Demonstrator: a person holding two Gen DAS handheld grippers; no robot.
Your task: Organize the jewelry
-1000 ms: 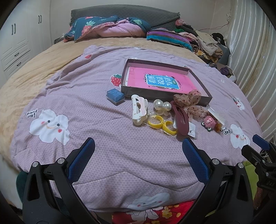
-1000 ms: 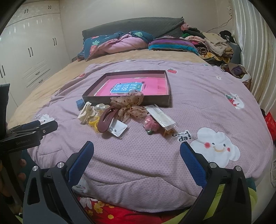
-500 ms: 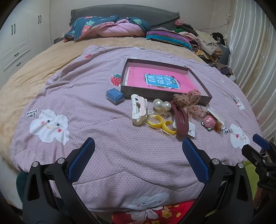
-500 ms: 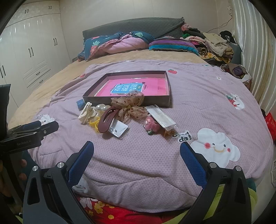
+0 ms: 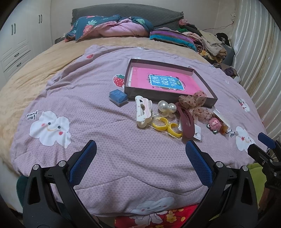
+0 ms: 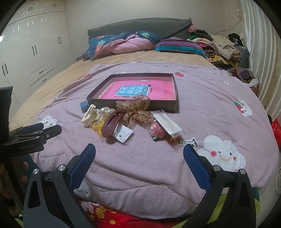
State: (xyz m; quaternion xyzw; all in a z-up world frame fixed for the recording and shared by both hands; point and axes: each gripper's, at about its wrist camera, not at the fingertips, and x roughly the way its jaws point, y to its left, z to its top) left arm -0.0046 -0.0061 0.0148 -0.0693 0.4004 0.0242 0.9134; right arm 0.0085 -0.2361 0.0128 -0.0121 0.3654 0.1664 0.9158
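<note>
both tools (image 5: 140, 154) (image 6: 139, 154) spread wide, "da!" on quilt (image 6: 191, 141)

A white wardrobe (image 6: 31, 52) is standing at the left of the frame, a pleated pale curtain (image 6: 260, 57) hanging at the right. A grey headboard (image 6: 140, 26) is leaning against the cream wall (image 6: 140, 8), with piled clothes (image 6: 219, 47) lying upper right.
</note>
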